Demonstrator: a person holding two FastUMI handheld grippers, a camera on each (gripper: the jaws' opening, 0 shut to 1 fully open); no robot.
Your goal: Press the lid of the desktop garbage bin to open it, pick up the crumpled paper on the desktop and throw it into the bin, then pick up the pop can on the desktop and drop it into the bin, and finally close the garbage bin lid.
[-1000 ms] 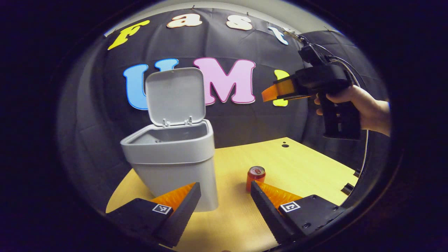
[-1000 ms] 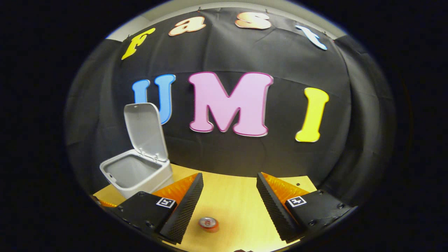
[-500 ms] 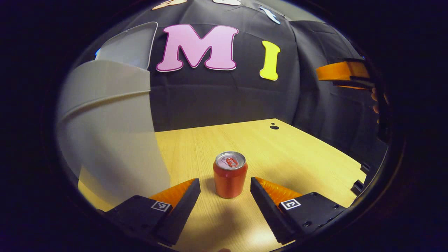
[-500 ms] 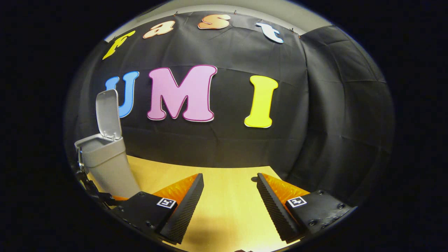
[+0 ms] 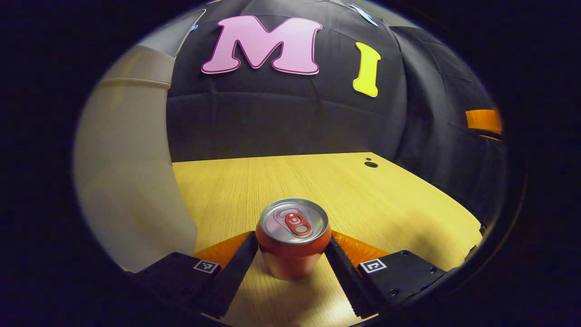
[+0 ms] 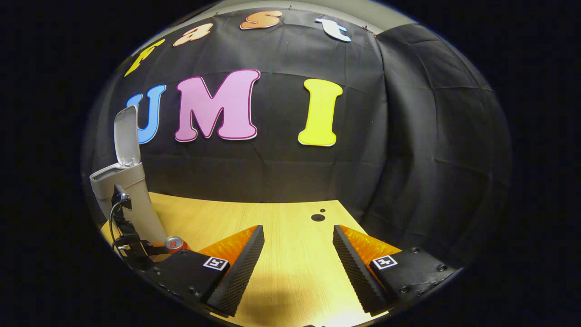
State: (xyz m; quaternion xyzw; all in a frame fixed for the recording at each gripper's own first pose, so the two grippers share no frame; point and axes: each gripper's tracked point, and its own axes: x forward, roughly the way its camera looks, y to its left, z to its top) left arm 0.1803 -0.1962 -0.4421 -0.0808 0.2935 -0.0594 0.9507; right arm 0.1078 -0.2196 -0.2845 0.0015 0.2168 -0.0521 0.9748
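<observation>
1. The left claw sits low on the table, its fingers either side of the can; whether they press on it cannot be told.
2. The bin is cut off at the left gripper view's edge, just left of the can.
3. The can stands upright, red with a silver top.
4. The right claw hovers wide and empty over bare table, well away from the bin, whose lid stands raised.
</observation>
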